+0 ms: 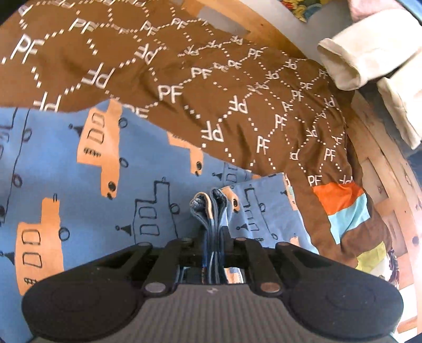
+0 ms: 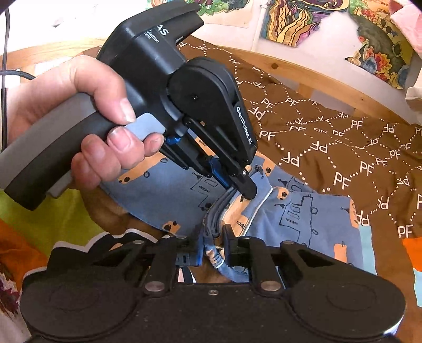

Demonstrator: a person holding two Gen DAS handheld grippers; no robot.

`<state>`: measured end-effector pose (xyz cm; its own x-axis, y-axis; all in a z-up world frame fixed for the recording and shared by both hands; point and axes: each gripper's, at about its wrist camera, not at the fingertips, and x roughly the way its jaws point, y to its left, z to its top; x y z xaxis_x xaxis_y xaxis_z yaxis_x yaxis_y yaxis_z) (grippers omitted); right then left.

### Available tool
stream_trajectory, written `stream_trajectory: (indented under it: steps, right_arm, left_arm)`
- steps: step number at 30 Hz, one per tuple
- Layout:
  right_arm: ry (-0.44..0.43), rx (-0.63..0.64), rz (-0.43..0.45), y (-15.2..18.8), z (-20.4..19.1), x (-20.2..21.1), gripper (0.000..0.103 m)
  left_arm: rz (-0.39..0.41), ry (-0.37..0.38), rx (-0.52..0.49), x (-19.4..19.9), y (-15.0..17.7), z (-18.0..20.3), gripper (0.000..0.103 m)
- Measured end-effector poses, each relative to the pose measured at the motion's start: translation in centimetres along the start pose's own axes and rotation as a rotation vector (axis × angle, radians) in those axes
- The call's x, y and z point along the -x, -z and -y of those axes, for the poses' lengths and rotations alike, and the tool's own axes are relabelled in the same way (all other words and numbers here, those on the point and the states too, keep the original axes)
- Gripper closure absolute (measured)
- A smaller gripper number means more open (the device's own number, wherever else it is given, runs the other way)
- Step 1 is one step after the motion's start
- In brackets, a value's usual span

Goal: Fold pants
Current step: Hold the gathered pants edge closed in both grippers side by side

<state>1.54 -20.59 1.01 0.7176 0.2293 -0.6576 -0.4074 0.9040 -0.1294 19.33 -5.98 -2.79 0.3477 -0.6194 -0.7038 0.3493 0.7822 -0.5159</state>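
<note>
Blue cotton pants [image 1: 87, 168], printed with orange buses and outlined buildings, lie on a brown bedspread [image 1: 237, 87] and are clamped by both tools. In the left wrist view, nearest the lens at 6 o'clock, the left gripper [image 1: 211, 237] is closed on a bunched stack of hem layers, its jaws nearly together with the fabric edges standing up between them. From there the pants spread flat toward 9 o'clock, with a folded corner at 3 o'clock.

In the right wrist view, at 6 o'clock, the right gripper [image 2: 213, 245] is narrowly closed on a gathered fold of the same pants [image 2: 303, 224]. Just beyond, near centre, the other tool's black fingertips [image 2: 246, 188] press onto the bunched cloth; a hand [image 2: 79, 118] at 9 o'clock wraps its grey handle, one finger on the pale trigger.

Farther out, the bedspread carries white "PF" lettering in dotted hexagons, with an orange and turquoise patch [image 1: 343, 208] at 4 o'clock in the left view. A wooden bed frame [image 2: 316, 76] bounds it at 1 o'clock, with colourful drawings [image 2: 295, 18] on the wall behind.
</note>
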Motion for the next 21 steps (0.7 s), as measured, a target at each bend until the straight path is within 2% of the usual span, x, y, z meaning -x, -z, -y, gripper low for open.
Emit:
stream_trajectory:
  steps: [4, 8, 15, 21]
  right_arm:
    - [-0.003, -0.002, 0.015, -0.7, -0.1, 0.2, 0.088]
    - [-0.035, -0.008, 0.034, -1.8, -0.6, 0.0, 0.089]
    - [-0.141, 0.032, 0.042, -3.0, -3.0, -1.4, 0.089]
    - [-0.169, 0.02, 0.026, -3.5, -3.9, -2.6, 0.089]
  left_arm:
    - [0.004, -0.02, -0.064, 1.1, -0.8, 0.6, 0.094]
    - [0.01, -0.048, -0.08, 2.6, -1.4, 0.0, 0.094]
    - [0.0, -0.113, -0.005, 4.3, -0.9, -4.0, 0.094]
    - [-0.015, -0.137, -0.023, 3.8, -0.8, -4.9, 0.094]
